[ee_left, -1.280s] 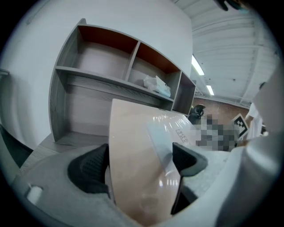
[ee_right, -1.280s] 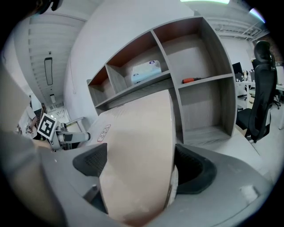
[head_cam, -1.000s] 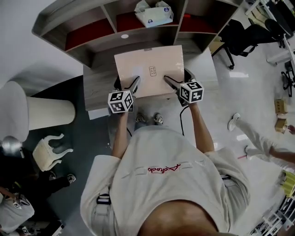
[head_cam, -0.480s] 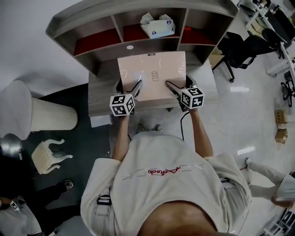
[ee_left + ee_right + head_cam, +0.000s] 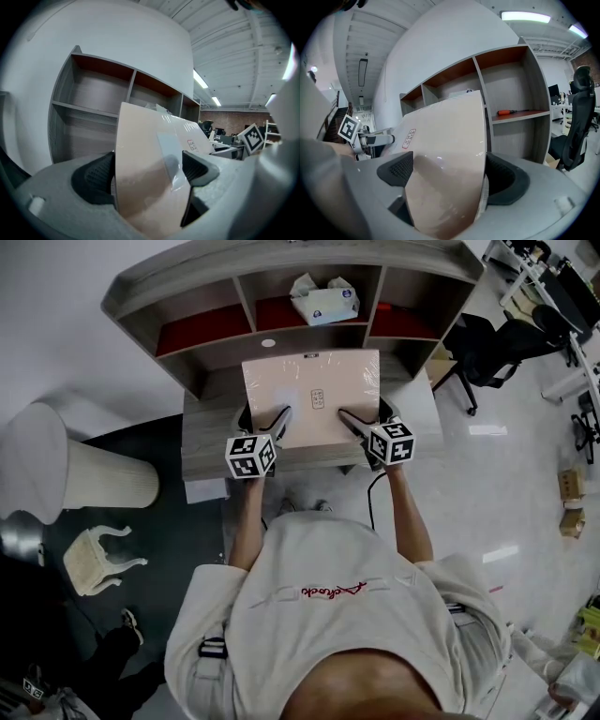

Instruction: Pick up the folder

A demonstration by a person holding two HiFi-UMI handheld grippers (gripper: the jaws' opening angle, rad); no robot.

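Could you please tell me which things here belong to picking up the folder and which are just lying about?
Job: pale pink flat folder; left gripper and right gripper, both shut on it.
Lying about: pale tissue box in the grey wooden shelf unit; orange-handled screwdriver; black office chair.

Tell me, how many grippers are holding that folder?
2. The left gripper is shut on the folder at its near left edge; the right gripper grips its near right edge. No others show.

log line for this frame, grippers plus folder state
left gripper: shut on folder | right gripper: shut on folder | folder: held at near edge, over desk
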